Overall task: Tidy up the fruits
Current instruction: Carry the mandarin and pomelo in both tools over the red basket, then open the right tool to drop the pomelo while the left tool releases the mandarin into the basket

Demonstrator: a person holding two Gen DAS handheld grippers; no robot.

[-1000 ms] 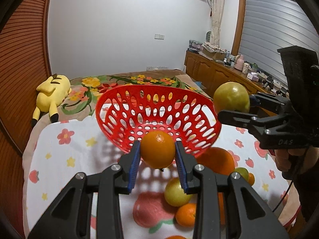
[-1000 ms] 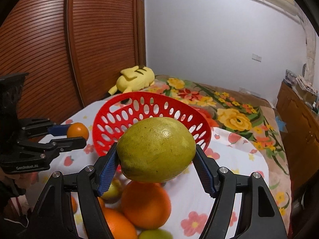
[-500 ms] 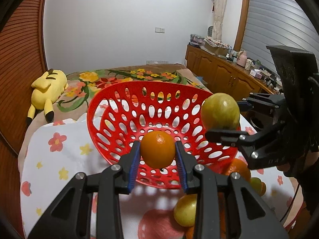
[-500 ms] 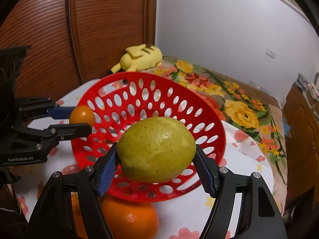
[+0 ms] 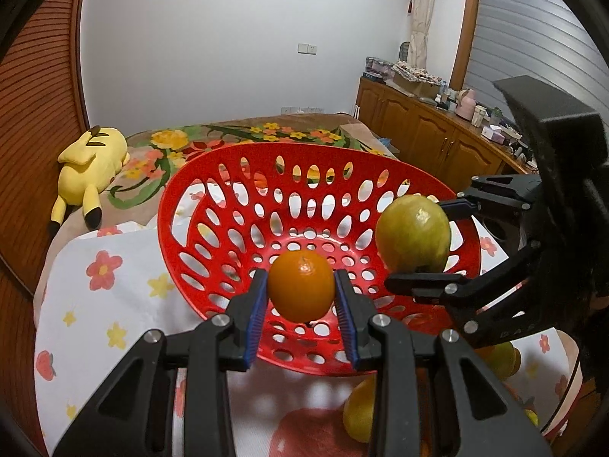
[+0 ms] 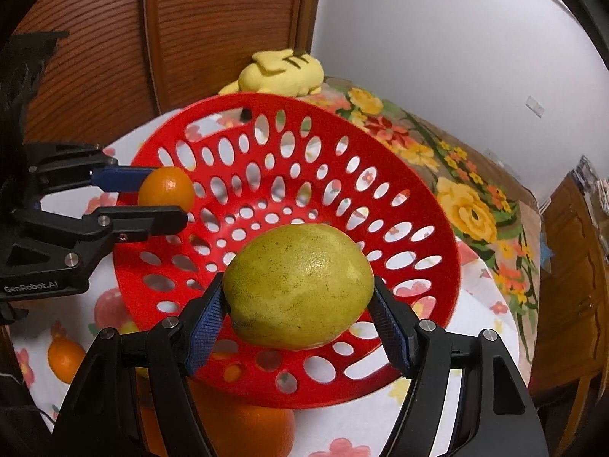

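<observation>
A: Since the frame 1 second back, both grippers have come forward and down. The red basket (image 5: pixel 213 205) now sits under both loads; earlier the fruit hung short of its near rim.

B: Grip states?

A: Left gripper (image 5: pixel 301 297) pinches the small orange (image 5: pixel 300 285) between its blue pads, above the basket's near wall. Right gripper (image 6: pixel 300 304) clamps the yellow-green citrus (image 6: pixel 298 285) across its long axis, above the basket floor. Neither fruit touches the basket yet, as far as I can tell.

B: Meaning for the task?

A: My judgement: both are placed for release. The basket is otherwise empty, and several loose fruits (image 6: pixel 64 358) lie on the floral cloth (image 5: pixel 87 304) beside it.

B: Any writing?

A: "GenRobot.AI" on the left gripper's body in the right wrist view. Partial raised letters on the right gripper's frame, not legible.
</observation>
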